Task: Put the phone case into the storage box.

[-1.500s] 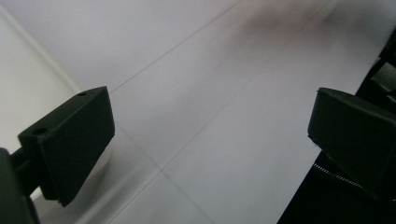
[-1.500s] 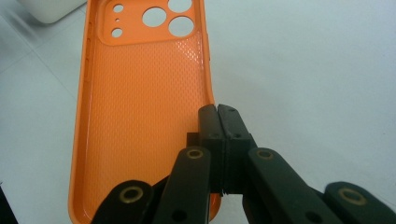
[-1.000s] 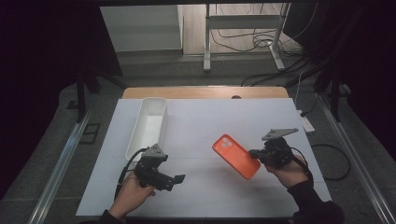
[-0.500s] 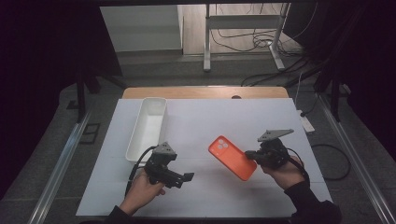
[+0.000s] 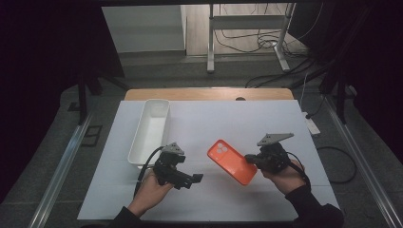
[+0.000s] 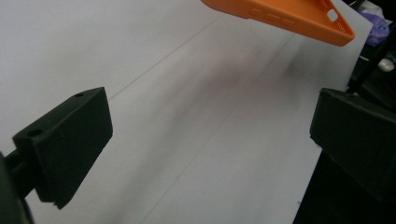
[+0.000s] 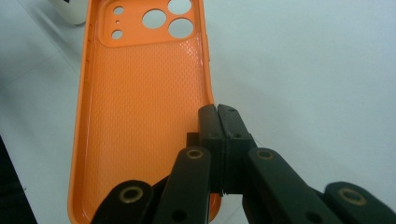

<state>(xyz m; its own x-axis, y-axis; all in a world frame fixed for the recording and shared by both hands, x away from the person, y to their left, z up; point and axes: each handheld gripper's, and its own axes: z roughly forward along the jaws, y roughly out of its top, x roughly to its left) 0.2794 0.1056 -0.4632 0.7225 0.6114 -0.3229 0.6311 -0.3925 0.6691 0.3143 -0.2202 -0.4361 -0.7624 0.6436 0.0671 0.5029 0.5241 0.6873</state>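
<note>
Right tongs point(image 7: 218, 122) clamped on case point(image 7: 140, 107) rim, mid-tabletop point(image 5: 223, 118); left tongs point(image 6: 210, 140) agape nearby. Next, likely: handover or tray point(image 5: 151, 128) drop.

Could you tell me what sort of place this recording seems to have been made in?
Most likely a lab or workshop set up for recording handling tasks. A white-covered table stands in a dark room, loose cables trail across the floor beyond a metal stand, and a person works with a hand-held left gripper.
</note>
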